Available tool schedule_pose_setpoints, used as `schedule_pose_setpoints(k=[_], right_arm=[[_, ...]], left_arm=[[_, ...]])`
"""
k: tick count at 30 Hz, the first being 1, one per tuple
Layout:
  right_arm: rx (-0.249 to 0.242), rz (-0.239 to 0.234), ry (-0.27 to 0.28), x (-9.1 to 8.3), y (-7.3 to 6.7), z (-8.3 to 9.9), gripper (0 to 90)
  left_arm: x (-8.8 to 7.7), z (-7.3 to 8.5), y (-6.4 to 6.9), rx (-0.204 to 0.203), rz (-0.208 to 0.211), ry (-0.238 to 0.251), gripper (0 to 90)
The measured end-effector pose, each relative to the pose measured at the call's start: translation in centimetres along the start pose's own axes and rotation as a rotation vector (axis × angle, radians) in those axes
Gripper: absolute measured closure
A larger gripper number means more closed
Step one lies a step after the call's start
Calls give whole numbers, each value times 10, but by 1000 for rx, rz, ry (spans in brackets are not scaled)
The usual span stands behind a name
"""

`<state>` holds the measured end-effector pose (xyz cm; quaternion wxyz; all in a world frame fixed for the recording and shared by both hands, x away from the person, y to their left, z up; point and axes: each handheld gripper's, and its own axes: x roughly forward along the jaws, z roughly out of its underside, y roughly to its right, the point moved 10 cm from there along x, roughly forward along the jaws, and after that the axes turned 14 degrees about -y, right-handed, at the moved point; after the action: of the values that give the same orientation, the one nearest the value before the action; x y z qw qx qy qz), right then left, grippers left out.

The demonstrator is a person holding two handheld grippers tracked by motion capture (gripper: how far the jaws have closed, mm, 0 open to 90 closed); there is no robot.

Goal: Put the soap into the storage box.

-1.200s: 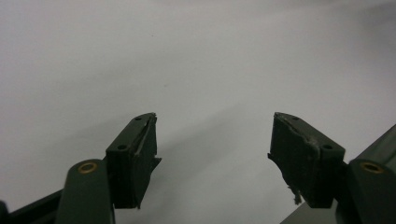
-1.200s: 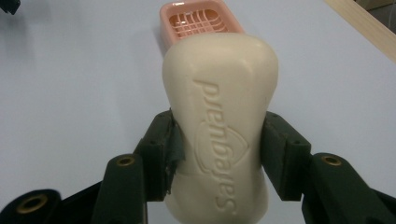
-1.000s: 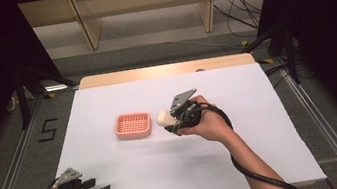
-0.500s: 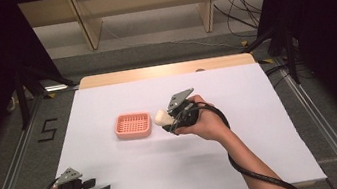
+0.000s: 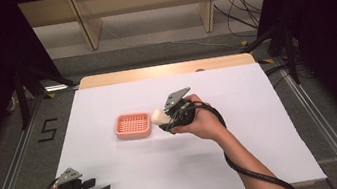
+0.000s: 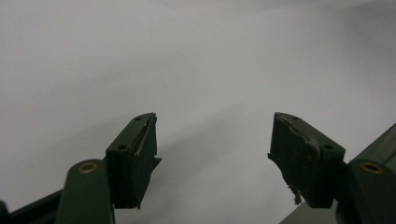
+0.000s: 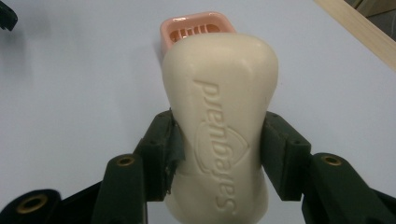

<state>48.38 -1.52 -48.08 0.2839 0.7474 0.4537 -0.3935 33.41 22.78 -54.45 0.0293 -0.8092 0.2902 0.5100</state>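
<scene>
Just right of the pink soap dish [image 5: 133,125], the right gripper [image 7: 217,140] clamps a cream bar of soap [image 7: 222,116] above the white table [image 5: 262,126]. Near the table's front left corner, the left gripper [image 6: 212,144] rests with jaws wide apart, holding nothing.

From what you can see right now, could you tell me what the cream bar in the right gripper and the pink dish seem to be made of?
The cream bar looks like solid soap: matte, waxy, with rounded edges and a brand name pressed into its face. The pink dish seems to be moulded plastic: smooth, slightly glossy rim and a slotted grid floor. The right gripper clamps the bar by its sides.
</scene>
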Motion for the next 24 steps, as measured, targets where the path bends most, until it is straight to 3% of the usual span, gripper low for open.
schedule_pose_setpoints(k=[24], right_arm=[[15, -6, 11, 5, 0, -12, 506]], left_arm=[[0, -1, 1, -3, 1, 6, 316]])
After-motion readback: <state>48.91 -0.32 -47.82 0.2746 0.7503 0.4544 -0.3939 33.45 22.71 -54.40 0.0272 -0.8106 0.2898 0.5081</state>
